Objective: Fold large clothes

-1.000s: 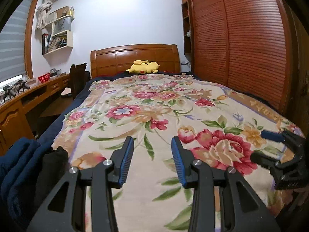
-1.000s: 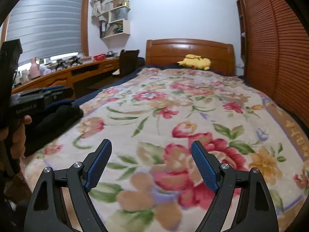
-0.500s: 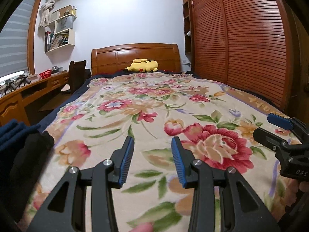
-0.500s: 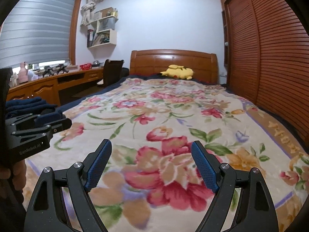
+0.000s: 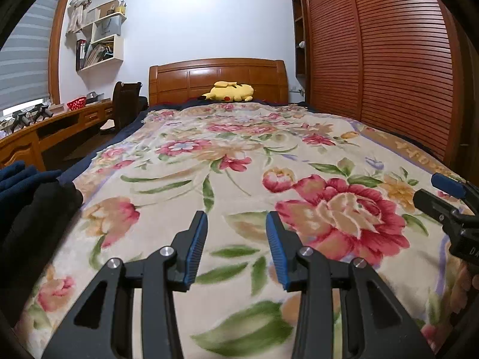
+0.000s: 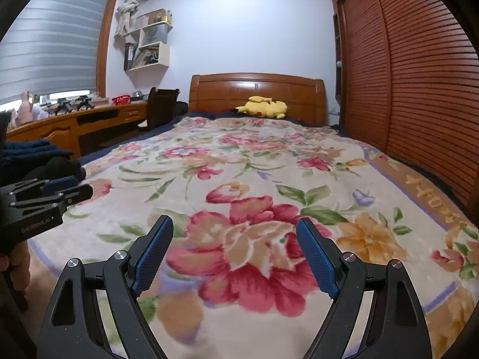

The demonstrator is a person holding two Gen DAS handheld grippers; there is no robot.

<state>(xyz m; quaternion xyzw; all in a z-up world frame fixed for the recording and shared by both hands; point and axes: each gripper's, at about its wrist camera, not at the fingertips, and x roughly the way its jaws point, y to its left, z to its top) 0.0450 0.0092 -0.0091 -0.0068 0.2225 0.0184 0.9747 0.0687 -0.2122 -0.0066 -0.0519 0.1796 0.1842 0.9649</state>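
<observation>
Dark clothes [image 5: 36, 209] fill left view's edge; both grippers' jaws spread, empty.

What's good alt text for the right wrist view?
The right gripper, fingers wide apart and holding nothing, hovers over a floral blanket covering a bed. A yellow plush toy lies by the wooden headboard; dark folded clothes and the left gripper sit at left.

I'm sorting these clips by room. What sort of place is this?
A bedroom, most likely at home: a bed with a wooden headboard and floral blanket, a slatted wardrobe alongside, and a desk under the window.
</observation>
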